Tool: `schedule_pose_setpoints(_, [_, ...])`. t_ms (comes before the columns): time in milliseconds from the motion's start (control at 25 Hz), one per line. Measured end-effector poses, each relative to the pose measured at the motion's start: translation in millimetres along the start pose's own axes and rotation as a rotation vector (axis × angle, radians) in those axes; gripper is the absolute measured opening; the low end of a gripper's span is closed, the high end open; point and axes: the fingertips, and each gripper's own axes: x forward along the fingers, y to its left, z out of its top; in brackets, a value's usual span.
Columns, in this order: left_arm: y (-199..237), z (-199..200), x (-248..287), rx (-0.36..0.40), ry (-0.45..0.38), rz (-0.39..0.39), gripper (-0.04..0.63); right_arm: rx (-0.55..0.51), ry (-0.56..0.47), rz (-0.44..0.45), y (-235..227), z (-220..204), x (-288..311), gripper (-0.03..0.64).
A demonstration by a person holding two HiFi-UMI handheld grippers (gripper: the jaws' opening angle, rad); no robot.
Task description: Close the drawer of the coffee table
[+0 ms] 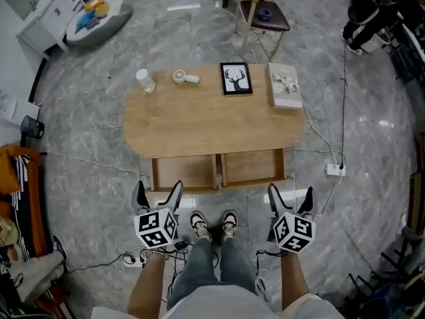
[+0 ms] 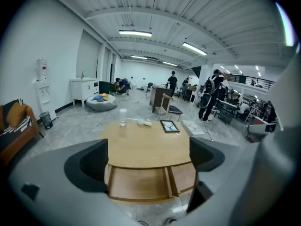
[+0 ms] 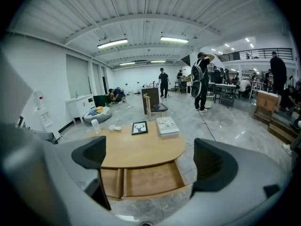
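Person's legs and shoes [image 1: 212,224] occupy the bottom of the head view, standing on the marble floor [image 1: 93,178] just before the table's near edge. Left gripper [image 1: 159,189] and right gripper [image 1: 291,193] are held either side of the shoes. Both have their jaws spread wide, with nothing between them. Each gripper view shows only the table and drawers beyond the gap, with no contact.

Items by size:

1. Coffee table [image 1: 199,121]: oval wooden top, central in the head view.
2. Two drawers on the table's near side, both pulled out side by side. The drawer on the view's left [image 1: 182,173] lies ahead of the left gripper. The drawer on the view's right [image 1: 252,167] lies ahead of the right gripper. Both interiors look bare.
3. Book [image 1: 285,85]: flat at the far right end of the tabletop.
4. Picture frame [image 1: 236,78]: black border, deer image, beside the book at the far edge.
5. Clear bottle [image 1: 145,80]: upright at the far left end.
6. Small white gadget [image 1: 184,78]: between bottle and frame, type not determinable.
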Motion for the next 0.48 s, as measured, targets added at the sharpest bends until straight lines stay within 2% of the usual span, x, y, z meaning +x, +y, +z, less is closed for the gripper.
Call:
schedule_pose_setpoints(200, [9.6, -66.9, 29.6, -0.014, 0.053, 0.033, 0.534, -0.051, 0.063, 0.037, 3.5, -65.3, 36.0, 0.588])
schedule_pose_setpoints(480, [19.9, -150.1, 71.7, 0.008, 0.088, 0.065, 0.535, -0.042, 0.129, 0.057, 0.4, -163.2, 82.2, 0.588])
